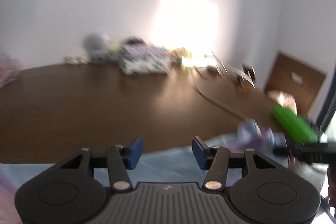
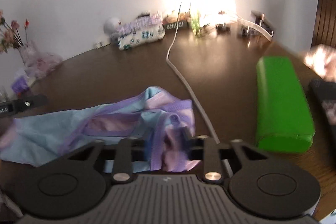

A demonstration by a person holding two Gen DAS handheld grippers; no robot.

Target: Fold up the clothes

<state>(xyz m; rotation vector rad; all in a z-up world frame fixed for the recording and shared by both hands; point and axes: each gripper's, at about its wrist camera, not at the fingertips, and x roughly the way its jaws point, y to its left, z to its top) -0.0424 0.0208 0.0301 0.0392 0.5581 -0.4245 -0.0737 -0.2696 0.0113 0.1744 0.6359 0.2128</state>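
A light blue garment with purple and pink trim [image 2: 100, 121] lies crumpled on the dark brown table [image 2: 117, 70]. My right gripper [image 2: 168, 140] is shut on a bunched purple and pink part of it, the fingers mostly hidden by cloth. My left gripper [image 1: 168, 151] is open and empty, its blue pads [image 1: 135, 151] apart above the blue cloth [image 1: 168, 163] near the table's front edge. In the left wrist view the right gripper [image 1: 302, 150] shows at the right, with bunched cloth [image 1: 258, 133] beside it.
A green box [image 2: 281, 106] lies right of the garment; it also shows in the left wrist view [image 1: 294, 123]. A white cable [image 2: 189, 87] runs across the table. A patterned pouch [image 2: 140, 35] and clutter line the back wall. A flower vase [image 2: 25, 49] stands at left.
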